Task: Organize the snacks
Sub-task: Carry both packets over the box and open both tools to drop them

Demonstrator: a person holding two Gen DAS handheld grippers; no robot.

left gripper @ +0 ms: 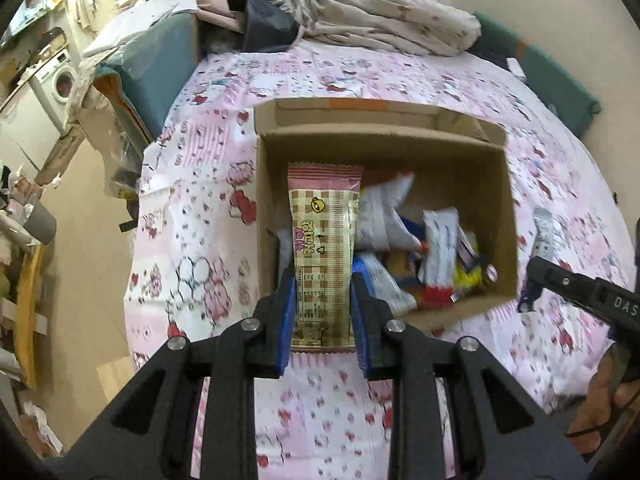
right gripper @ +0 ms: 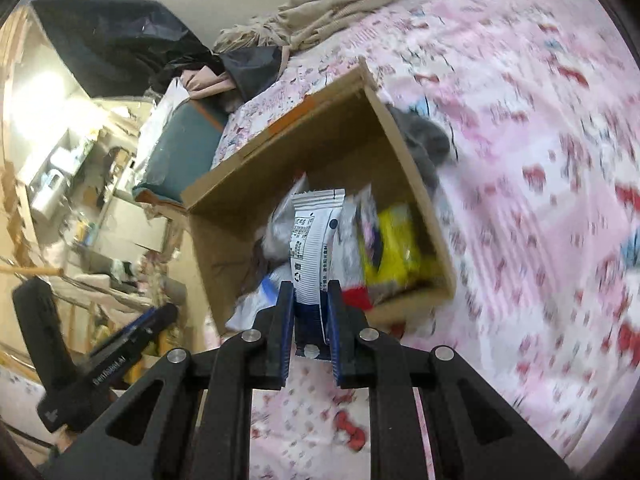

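While two hand-held grippers hang over the bed, each pinches one snack: the left hand-held gripper has its blue pads pressed on the lower part of a brown checked wafer bar, and the right hand-held gripper clamps the dark blue end of a white and blue snack packet. One open cardboard box sits on the pink patterned sheet, holding a loose heap of several more wrapped snacks; among them a yellow packet lies against the right wall in the right wrist view. Their exact count is blurred. One more small packet lies on the sheet just outside the box's right wall.

Both held snacks stand lengthwise along the fingers, their free ends pointing out over the box opening. The box's far half is bare cardboard, leaving room there. Bare sheet surrounds the box on all sides; crumpled bedding lies well beyond its far flap, and the bed's left edge drops to the floor.
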